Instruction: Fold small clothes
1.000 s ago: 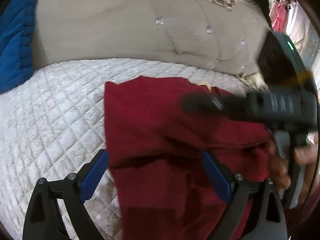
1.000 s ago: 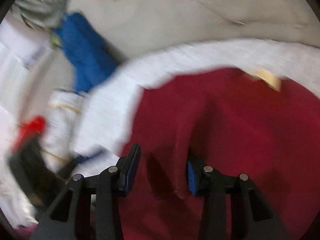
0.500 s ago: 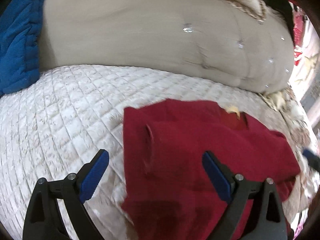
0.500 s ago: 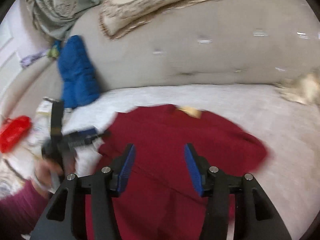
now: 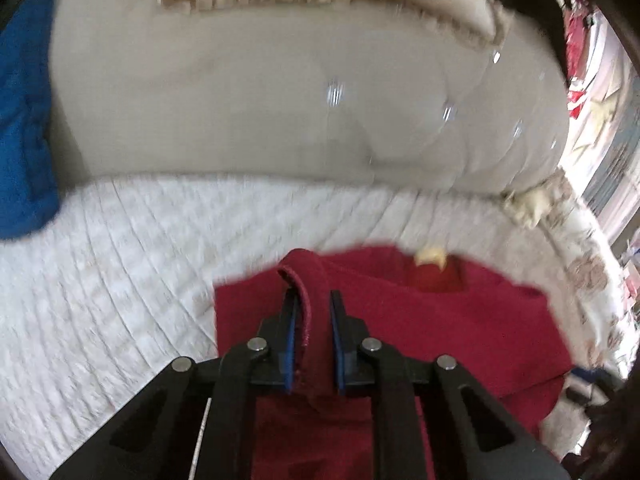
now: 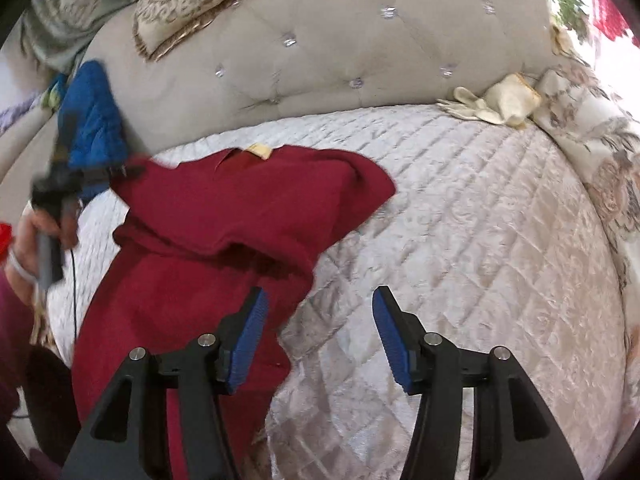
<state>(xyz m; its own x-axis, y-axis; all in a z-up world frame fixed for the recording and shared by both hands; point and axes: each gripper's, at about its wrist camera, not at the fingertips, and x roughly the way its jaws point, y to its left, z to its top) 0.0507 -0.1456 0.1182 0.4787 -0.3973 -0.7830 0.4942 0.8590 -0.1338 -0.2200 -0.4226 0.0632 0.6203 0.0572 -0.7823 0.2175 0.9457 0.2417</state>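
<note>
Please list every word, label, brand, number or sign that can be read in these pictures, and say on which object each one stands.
No text can be read in either view.
The tan label at the collar of the red garment: too small and blurred to show any writing.
The quilted bed cover and the tufted headboard: patterns only, no writing.

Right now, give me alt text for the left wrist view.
The left tool is closing on a raised fold of the dark red garment, which lies on a white quilted bedspread. Behind stand a beige tufted headboard and a blue cushion.
</note>
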